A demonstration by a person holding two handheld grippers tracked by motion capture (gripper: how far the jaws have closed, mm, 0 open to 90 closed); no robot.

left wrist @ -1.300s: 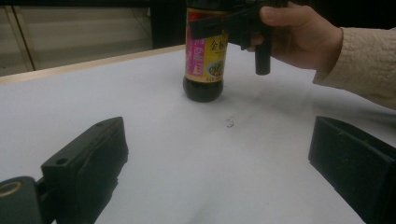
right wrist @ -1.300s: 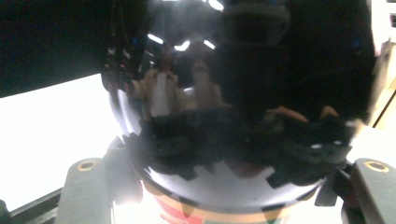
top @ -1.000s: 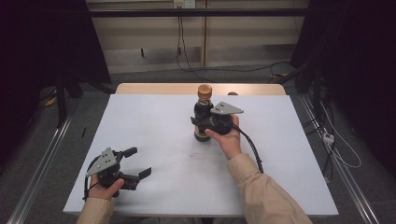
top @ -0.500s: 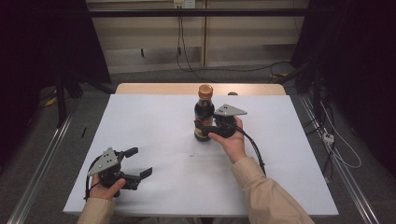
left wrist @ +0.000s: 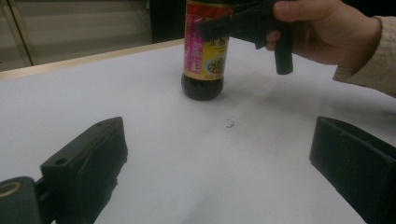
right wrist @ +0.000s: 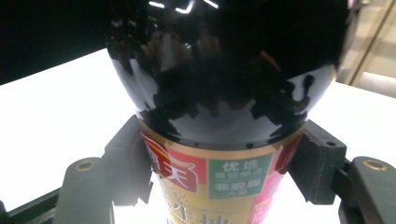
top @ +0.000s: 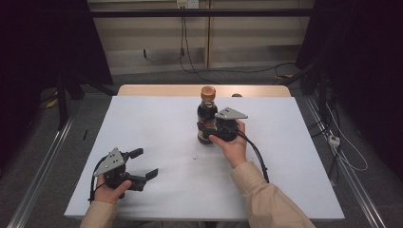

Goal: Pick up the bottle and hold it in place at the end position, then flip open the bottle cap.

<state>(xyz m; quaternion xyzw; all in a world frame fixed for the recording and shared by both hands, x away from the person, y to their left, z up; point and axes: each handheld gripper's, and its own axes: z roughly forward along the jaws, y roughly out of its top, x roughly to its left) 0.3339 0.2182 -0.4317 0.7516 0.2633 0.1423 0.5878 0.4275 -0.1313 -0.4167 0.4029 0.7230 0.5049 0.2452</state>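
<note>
The right gripper [top: 205, 129], black with a grey three-cornered plate on top, had just been closing its jaws and gripped the dark glass sauce bottle [top: 207, 115] with both pads against the labelled waist. In the right gripper view the pads [right wrist: 133, 161] pressed on either side of the bottle [right wrist: 224, 93]. The bottle stood upright on the white table top [top: 157, 123], slightly behind the centre. It had a rounded shoulder, a narrow neck and a brown screw cap [top: 207, 92]; its contents looked near black. A red, gold and green label [right wrist: 219, 179] bore Chinese characters, not legible enough to transcribe. The left gripper [top: 142, 164] rested near the front left corner, well apart from the bottle, jaws spread wide and empty.
</note>
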